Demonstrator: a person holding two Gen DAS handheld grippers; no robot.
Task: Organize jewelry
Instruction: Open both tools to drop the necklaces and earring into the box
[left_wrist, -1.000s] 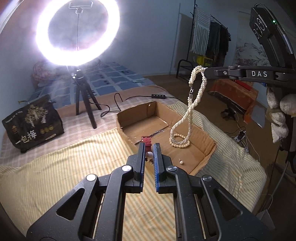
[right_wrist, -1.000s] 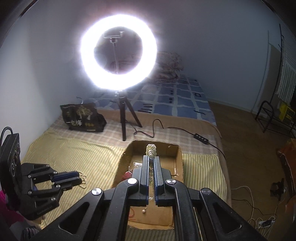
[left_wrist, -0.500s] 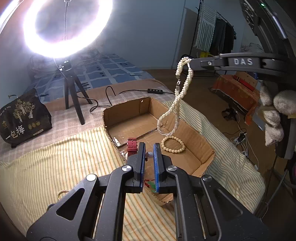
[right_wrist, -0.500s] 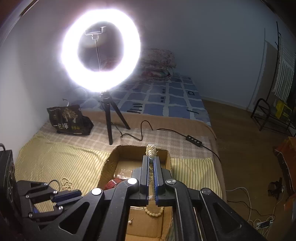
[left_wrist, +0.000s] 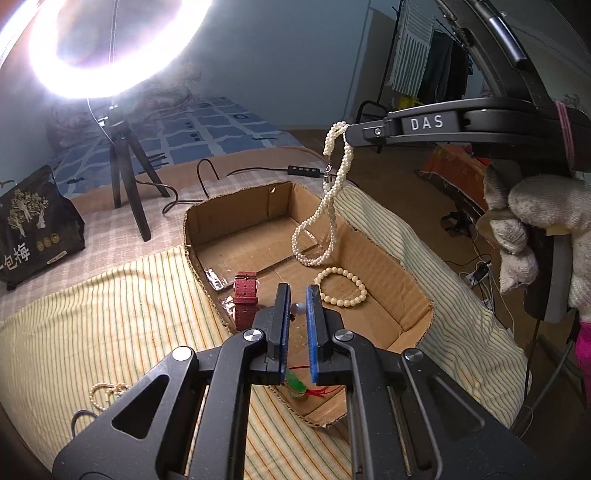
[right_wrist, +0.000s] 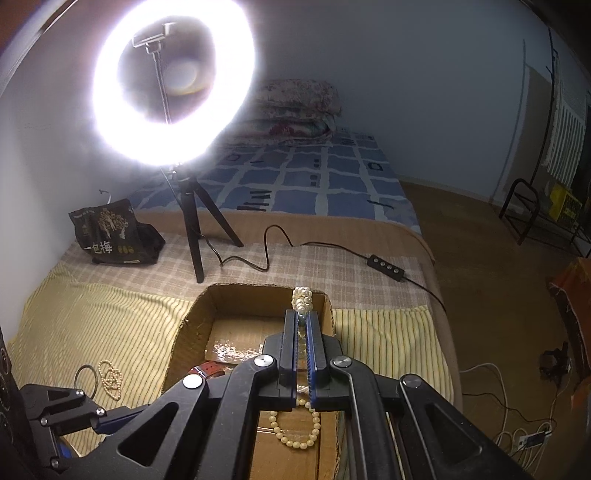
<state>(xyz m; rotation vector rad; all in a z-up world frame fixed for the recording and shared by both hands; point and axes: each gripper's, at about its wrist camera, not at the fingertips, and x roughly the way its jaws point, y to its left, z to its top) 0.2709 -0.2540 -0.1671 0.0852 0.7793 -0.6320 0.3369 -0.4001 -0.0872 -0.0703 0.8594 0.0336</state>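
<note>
An open cardboard box (left_wrist: 373, 254) lies on the striped cloth. My right gripper (left_wrist: 349, 133) is shut on a long pearl necklace (left_wrist: 325, 218) that hangs over the box, its low end just above the floor. The necklace's top shows at my right fingertips (right_wrist: 302, 300). In the box lie a pearl bracelet (left_wrist: 341, 290), a red watch strap (left_wrist: 245, 295) and a green and red trinket (left_wrist: 299, 386). My left gripper (left_wrist: 297, 308) is nearly shut on a small pale bead (left_wrist: 297, 308) above the box's near side.
A small pearl chain (left_wrist: 105, 392) and a dark ring (right_wrist: 85, 376) lie on the cloth left of the box. A ring light on a tripod (left_wrist: 125, 177), its cable and switch (right_wrist: 386, 264), and a black bag (left_wrist: 33, 225) stand behind.
My left gripper has moved forward over the box's near side. My right gripper has lifted the necklace, so its end no longer rests on the box floor.
</note>
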